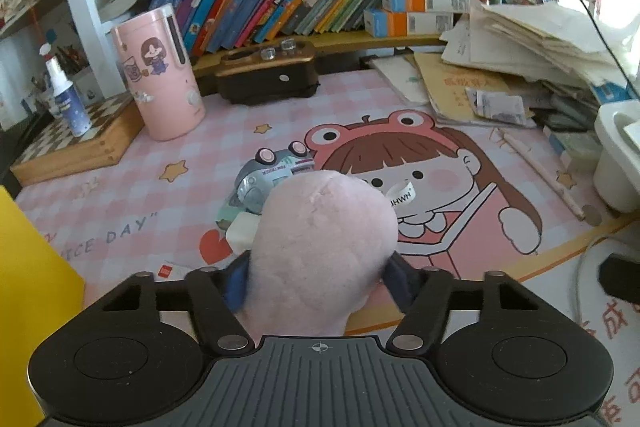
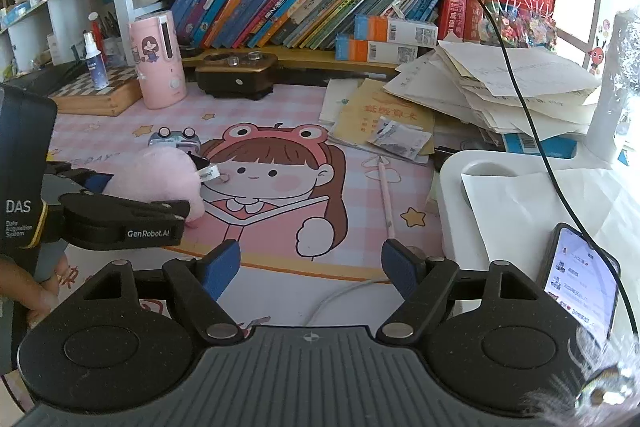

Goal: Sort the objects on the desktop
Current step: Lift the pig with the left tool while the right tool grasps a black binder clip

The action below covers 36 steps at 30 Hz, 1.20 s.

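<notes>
My left gripper is shut on a pink plush toy, which fills the space between its blue pads and carries a white tag. The toy and the left gripper also show at the left of the right wrist view, low over the pink cartoon desk mat. A small silver toy car and a pale eraser lie on the mat just beyond the plush. My right gripper is open and empty above the mat's front edge.
A pink cylindrical canister, a spray bottle on a chessboard box and a dark case stand at the back. Paper stacks, a pencil, a white tray and a phone lie right. A yellow object is at the left.
</notes>
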Available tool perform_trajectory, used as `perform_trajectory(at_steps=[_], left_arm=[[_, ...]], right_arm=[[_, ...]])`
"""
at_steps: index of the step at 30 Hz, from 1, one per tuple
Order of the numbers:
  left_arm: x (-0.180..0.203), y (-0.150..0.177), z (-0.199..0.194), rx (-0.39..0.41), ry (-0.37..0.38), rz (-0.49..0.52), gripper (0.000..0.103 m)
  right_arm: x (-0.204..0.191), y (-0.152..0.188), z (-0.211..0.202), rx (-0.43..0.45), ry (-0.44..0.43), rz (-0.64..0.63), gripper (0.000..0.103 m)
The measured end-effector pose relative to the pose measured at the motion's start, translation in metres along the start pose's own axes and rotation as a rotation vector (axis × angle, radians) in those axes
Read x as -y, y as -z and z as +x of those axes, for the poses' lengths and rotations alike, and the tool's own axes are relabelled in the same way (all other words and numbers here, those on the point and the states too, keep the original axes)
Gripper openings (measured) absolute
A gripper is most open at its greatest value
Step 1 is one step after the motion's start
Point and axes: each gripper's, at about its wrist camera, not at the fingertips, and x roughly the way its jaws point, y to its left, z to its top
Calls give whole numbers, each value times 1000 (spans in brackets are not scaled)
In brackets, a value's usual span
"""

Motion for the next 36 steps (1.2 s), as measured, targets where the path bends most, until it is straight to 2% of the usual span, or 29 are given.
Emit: perform_trajectory(at_steps=[2,5,10,19,22,27,31,34,36], left_arm=[[-4,1,-8,4,10,-29,54],[-14,5,-29,32,34,-99,52],[-36,21,-64,49,20,-186,52],[-62,60,-104,10,-8,-281,52],[-62,64,-111,9,-7,-278,52],[-59,66,-118,24,1,-278,52],[-57,67,-120,22,4,-284,52],[-57,68,-120,20,4,-293,52],[-56,68,-122,22,5,-299,52]], right_arm=[[-3,0,1,1,-8,-1,78],[-8,-1,4,-4,-35,-4,79],[-24,-8,16,-14,-108,-21,81],[-60,-33,65,50,-205,-217,79],[-71,-39,90,46,-241,-306,74],[-83,-44,128,-15,-263,-410,63],[-85,-46,146,-47,-283,-417,60],[-84,-47,153,-63,-292,-404,42],[-81,-49,151,-69,-300,-376,40]])
